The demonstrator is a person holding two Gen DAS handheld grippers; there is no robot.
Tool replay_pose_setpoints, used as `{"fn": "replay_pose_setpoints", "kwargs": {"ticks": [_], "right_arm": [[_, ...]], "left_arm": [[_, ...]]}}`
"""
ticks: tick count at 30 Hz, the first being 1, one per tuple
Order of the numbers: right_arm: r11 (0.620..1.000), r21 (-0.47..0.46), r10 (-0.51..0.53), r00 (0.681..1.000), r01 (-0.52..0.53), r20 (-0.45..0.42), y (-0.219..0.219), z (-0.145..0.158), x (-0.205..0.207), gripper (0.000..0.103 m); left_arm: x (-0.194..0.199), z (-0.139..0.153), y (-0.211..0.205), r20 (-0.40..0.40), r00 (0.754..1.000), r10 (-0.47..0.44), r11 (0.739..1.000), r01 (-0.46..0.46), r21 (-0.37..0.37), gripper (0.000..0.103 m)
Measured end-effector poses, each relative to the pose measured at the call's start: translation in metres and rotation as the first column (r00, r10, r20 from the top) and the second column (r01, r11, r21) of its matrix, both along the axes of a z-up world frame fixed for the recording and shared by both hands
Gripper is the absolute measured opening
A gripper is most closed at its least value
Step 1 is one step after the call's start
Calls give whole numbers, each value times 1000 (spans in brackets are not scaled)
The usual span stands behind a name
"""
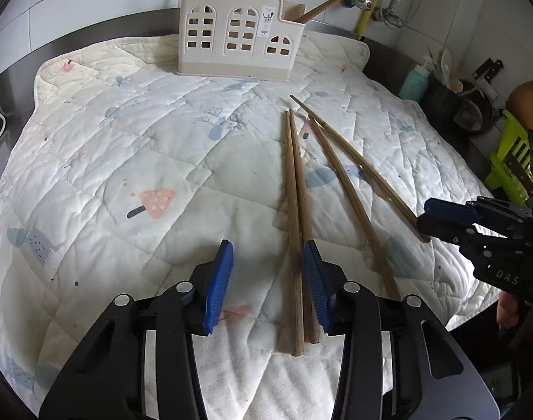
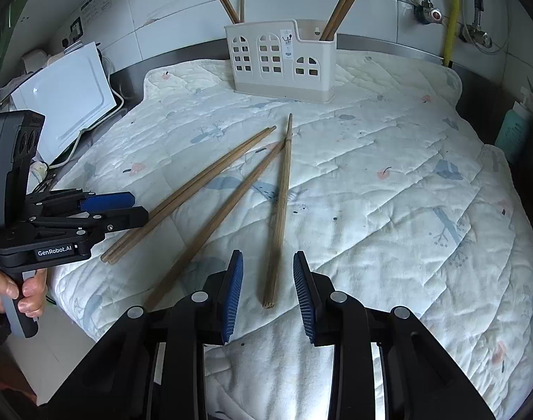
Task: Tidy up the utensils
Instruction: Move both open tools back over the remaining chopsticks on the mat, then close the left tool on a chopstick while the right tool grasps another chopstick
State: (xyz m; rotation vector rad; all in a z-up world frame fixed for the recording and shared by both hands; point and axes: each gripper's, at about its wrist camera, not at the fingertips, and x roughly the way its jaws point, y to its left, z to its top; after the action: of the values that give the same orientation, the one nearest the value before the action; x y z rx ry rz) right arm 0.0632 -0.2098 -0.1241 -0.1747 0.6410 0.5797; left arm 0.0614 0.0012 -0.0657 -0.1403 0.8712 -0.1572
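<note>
Several wooden chopsticks lie on a white quilted mat (image 1: 126, 161). A touching pair (image 1: 296, 217) lies just inside my left gripper's right finger; it also shows in the right wrist view (image 2: 196, 189). My left gripper (image 1: 268, 248) is open, low over the mat. My right gripper (image 2: 268, 262) is open, its fingers either side of the thick end of a single chopstick (image 2: 280, 217). Another chopstick (image 2: 217, 220) lies to its left. A cream holder with window cut-outs (image 1: 240, 40) stands at the mat's back and holds several chopsticks (image 2: 341, 7).
A white appliance (image 2: 67, 101) sits left of the mat. A teal bottle (image 1: 415, 84), dark utensil pots and a green rack (image 1: 511, 154) stand at the right. Pipes and valves (image 2: 452, 10) run along the tiled wall behind.
</note>
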Motion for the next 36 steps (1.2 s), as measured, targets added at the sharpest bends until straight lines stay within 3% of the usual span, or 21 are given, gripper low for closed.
{"fn": "replay_pose_setpoints", "kwargs": {"ticks": [3,9,15,23,26,31,36], "right_arm": [[1000,-2,1,1000,-1,0,1,-2,0,29],[1000,-12,-9,1000,9,6,2,-7,-1,29],[1000,9,-13,1000,13,-3,1,-13,-1,28],[998,46,-35,999,35,0,-4,-16,3,21],[998,40,-47,999,46,23,-1,-17,2,21],[997,-18,-74,993,75,88,8,-19,-2,10],[997,-5,-79,993,80,85,5,-19,0,8]], "left_arm": [[0,-2,-2,2,1000,-3,1000,3,20,38],[-3,-1,-16,31,999,-22,989,18,149,37],[-7,-7,-29,45,998,-36,976,25,215,32],[-4,-5,-18,68,998,18,977,-32,210,23],[-7,-7,-20,74,997,3,980,-18,198,23],[-8,-8,-20,91,996,-17,983,0,183,22],[-12,-8,-21,104,994,-38,986,20,168,21]]}}
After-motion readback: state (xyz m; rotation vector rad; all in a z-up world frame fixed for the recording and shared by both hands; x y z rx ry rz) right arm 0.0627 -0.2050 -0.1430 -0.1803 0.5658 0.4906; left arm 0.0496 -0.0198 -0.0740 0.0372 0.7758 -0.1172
